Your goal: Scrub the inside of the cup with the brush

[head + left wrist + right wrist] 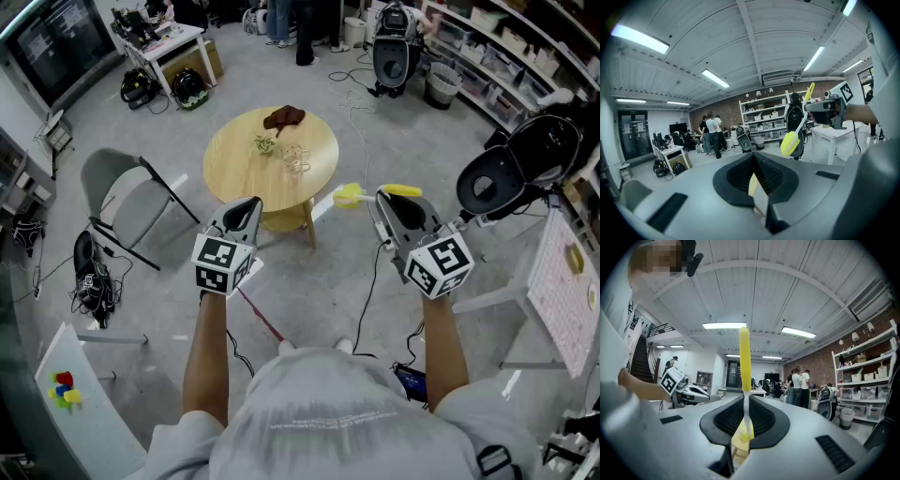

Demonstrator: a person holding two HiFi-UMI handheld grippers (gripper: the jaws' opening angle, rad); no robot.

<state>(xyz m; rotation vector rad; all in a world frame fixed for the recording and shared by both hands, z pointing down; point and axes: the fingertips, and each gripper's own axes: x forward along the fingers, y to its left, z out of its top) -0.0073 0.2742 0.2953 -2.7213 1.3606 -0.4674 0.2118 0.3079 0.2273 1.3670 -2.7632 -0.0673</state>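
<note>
My right gripper (386, 199) (745, 405) is shut on a yellow brush (351, 195) at its white neck. In the right gripper view the yellow handle (744, 357) sticks up past the jaws. The left gripper view has the brush's pale yellow head (790, 143) hanging down to the right. My left gripper (248, 206) (753, 163) is shut with nothing in it. Both grippers hover over the floor, short of a round wooden table (234, 169). On the table lie a brown cloth (284, 117) and a few small things (296, 159). I cannot make out a cup among them.
A grey folding chair (127, 197) stands left of the table, with a black bag (92, 274) beside it. A black seat (511, 173) and a white desk (562, 281) are at the right. Cables (366, 291) cross the floor. People (712, 136) stand at the far shelves.
</note>
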